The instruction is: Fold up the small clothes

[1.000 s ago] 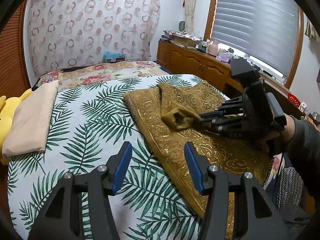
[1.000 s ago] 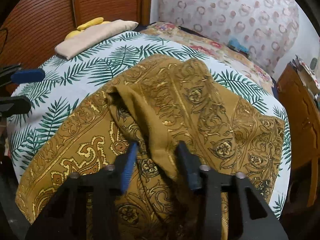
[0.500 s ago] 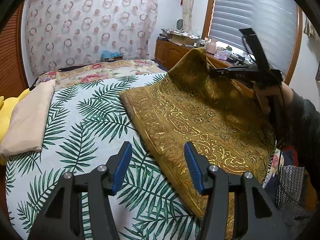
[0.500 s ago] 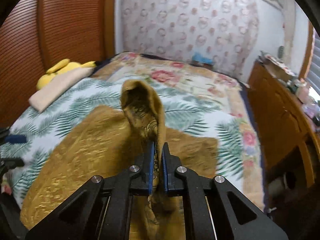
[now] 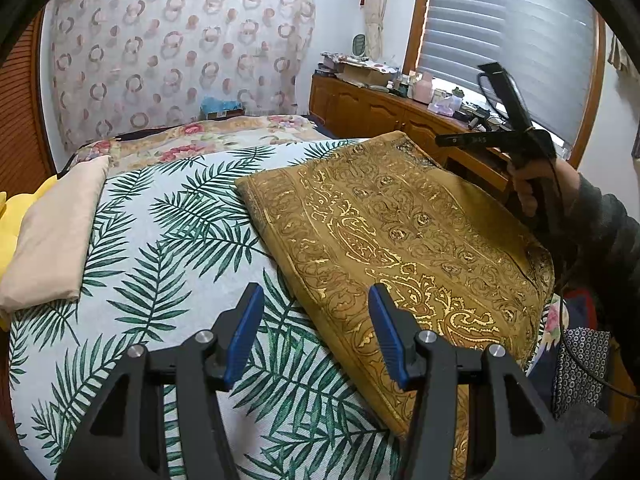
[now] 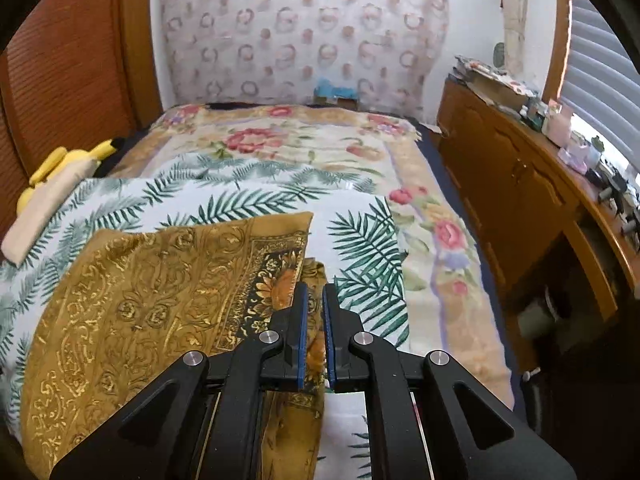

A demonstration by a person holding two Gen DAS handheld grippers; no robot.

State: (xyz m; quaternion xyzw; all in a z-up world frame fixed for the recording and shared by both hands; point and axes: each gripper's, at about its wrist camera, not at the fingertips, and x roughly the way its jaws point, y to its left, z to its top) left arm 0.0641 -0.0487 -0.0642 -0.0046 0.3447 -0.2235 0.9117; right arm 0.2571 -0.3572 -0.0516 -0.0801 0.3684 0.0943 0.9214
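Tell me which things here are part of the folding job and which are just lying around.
Part of the job:
mustard gold-print cloth
right gripper, clamped on the cloth's edge
left gripper, open, empty

Just lying about:
beige folded fabric
yellow plush toy
clutter on the wooden cabinet

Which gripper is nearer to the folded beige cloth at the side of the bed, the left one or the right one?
Left. The left gripper hangs open over the leaf-print cover, just beside the beige cloth. The right gripper is across the bed, shut on the golden cloth.
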